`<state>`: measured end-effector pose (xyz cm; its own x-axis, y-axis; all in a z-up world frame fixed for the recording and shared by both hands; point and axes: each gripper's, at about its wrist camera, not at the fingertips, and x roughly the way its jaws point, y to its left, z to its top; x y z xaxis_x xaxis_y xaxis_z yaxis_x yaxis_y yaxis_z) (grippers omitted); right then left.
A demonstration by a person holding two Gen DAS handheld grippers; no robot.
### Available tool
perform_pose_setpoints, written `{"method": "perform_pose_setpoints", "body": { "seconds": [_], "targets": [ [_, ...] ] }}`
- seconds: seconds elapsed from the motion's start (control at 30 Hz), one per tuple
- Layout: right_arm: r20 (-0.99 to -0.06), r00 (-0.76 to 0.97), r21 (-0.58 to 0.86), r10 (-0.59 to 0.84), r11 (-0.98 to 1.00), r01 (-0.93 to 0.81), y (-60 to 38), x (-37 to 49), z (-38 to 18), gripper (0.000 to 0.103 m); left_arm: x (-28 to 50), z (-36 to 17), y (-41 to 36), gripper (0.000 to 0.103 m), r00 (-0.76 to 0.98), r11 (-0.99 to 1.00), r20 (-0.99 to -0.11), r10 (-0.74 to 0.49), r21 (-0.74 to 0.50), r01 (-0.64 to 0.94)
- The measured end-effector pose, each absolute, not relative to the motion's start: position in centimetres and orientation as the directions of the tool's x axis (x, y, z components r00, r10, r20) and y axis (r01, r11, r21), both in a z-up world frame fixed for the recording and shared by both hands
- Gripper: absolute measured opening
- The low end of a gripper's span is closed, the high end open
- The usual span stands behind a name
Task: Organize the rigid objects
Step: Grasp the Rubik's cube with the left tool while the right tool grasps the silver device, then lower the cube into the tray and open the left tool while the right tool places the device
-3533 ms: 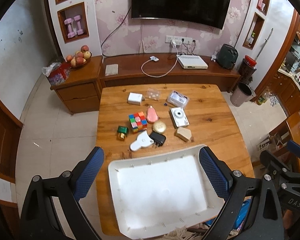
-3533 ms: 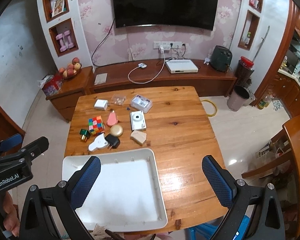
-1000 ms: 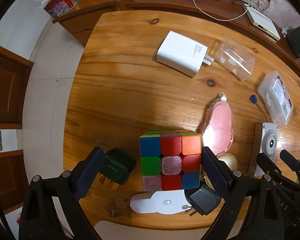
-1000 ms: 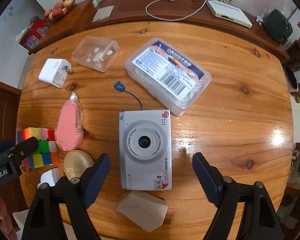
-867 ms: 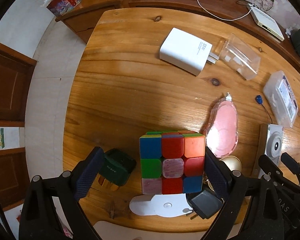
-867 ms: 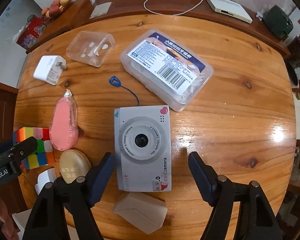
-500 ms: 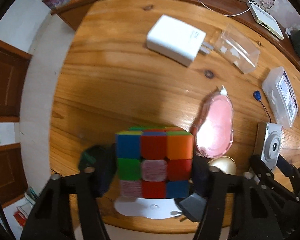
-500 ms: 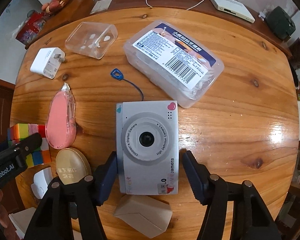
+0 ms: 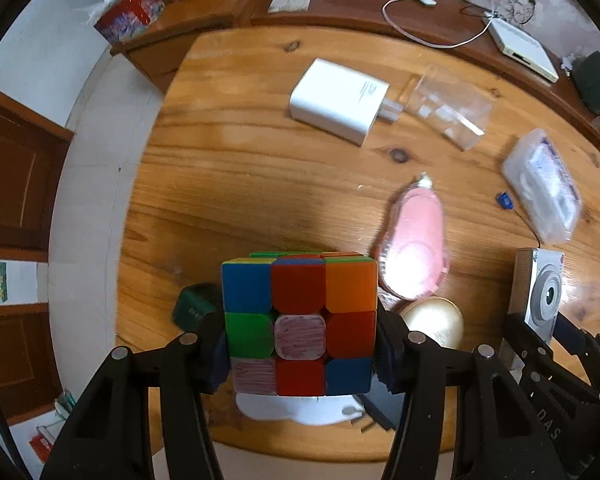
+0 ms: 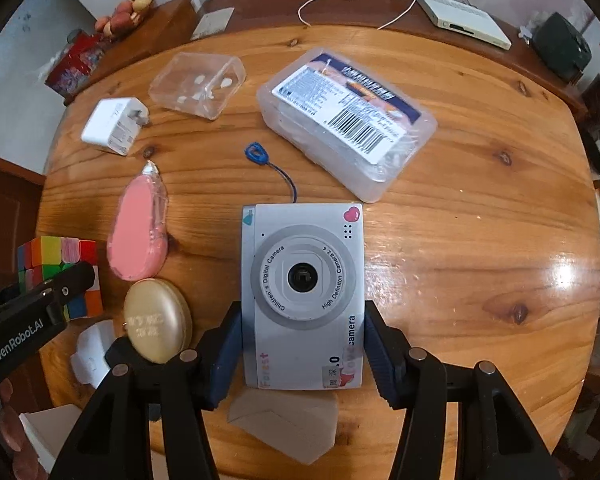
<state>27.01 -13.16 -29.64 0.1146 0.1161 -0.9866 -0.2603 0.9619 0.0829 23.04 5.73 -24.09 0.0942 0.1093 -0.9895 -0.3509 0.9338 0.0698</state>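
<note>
A scrambled Rubik's cube [image 9: 300, 308] sits between the blue pads of my left gripper [image 9: 300, 356]; the jaws are closing and both pads press on its sides. In the right wrist view a silver children's digital camera [image 10: 302, 280] lies face up on the wooden table [image 10: 480, 240]. My right gripper [image 10: 303, 352] straddles its lower half, jaws closing, pads against both long edges. The cube [image 10: 56, 252] also shows at the far left there, behind the left gripper's black frame.
Around them lie a pink tape dispenser [image 10: 138, 232], a gold round tin [image 10: 156, 320], a white charger [image 9: 338, 100], a clear small box [image 10: 198, 84], a labelled plastic case [image 10: 348, 120], a beige box [image 10: 288, 424] and a dark green item [image 9: 194, 304]. A white tray corner [image 10: 48, 432] sits at lower left.
Both grippers came down from high over the tray to the objects. The left jaws narrowed onto the cube, the right jaws onto the camera. The cube now looks larger and nearer.
</note>
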Motion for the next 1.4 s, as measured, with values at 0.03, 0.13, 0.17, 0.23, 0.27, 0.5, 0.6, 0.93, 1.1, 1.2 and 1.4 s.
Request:
{"method": "perform_pose_setpoints", "body": {
  "seconds": [0.03, 0.13, 0.17, 0.23, 0.27, 0.5, 0.6, 0.93, 1.1, 1.2, 1.4],
  "targets": [
    [-0.985, 0.116, 0.094, 0.127, 0.962, -0.256, -13.3, 26.8, -29.2, 0.057, 23.0, -23.4, 5.5, 0.059, 0.104, 0.935, -0.989, 0.109, 0.066, -0.349],
    [-0.978, 0.126, 0.132, 0.167, 0.96, -0.248, -14.2, 26.5, -27.9, 0.057, 22.3, -20.7, 5.1, 0.059, 0.139, 0.941, -0.985, 0.107, 0.055, -0.334],
    [-0.976, 0.131, 0.141, 0.177, 0.959, -0.247, -14.7, 26.6, -27.2, 0.057, 21.8, -19.8, 4.9, 0.059, 0.152, 0.944, -0.983, 0.107, 0.052, -0.325],
    [-0.969, 0.142, 0.163, 0.201, 0.956, -0.245, -15.2, 26.0, -25.7, 0.057, 20.8, -17.6, 4.3, 0.059, 0.182, 0.953, -0.978, 0.104, 0.046, -0.3],
    [-0.965, 0.148, 0.174, 0.215, 0.954, -0.245, -15.4, 25.7, -25.1, 0.057, 20.2, -16.4, 4.0, 0.059, 0.198, 0.958, -0.975, 0.104, 0.044, -0.285],
    [-0.932, 0.207, 0.233, 0.297, 0.93, -0.285, -17.6, 21.5, -19.4, 0.057, 14.4, -10.5, 2.7, 0.059, 0.271, 0.977, -0.959, 0.083, 0.025, -0.21],
    [-0.917, 0.234, 0.248, 0.322, 0.922, -0.298, -18.9, 18.9, -16.8, 0.057, 11.5, -8.6, 2.8, 0.059, 0.298, 0.984, -0.953, 0.06, 0.006, -0.179],
    [-0.896, 0.286, 0.233, 0.338, 0.909, -0.346, -18.6, 7.1, -12.0, 0.057, 2.9, -7.8, 2.3, 0.059, 0.334, 0.997, -0.942, 0.025, 0.0, -0.076],
    [-0.923, 0.248, 0.193, 0.295, 0.91, -0.366, -17.2, 1.4, -14.1, 0.057, -0.5, -11.0, 2.4, 0.059, 0.278, 0.999, -0.96, -0.01, -0.023, -0.044],
    [-0.94, 0.219, 0.17, 0.261, 0.917, -0.362, -16.9, -0.8, -16.4, 0.057, -1.6, -13.3, 2.4, 0.059, 0.258, 0.999, -0.966, -0.023, -0.033, -0.031],
    [-0.967, 0.156, 0.146, 0.203, 0.937, -0.317, -16.6, -2.7, -21.3, 0.057, -2.7, -18.1, 1.9, 0.059, 0.228, 0.997, -0.972, -0.065, -0.071, -0.019]
  ]
}}
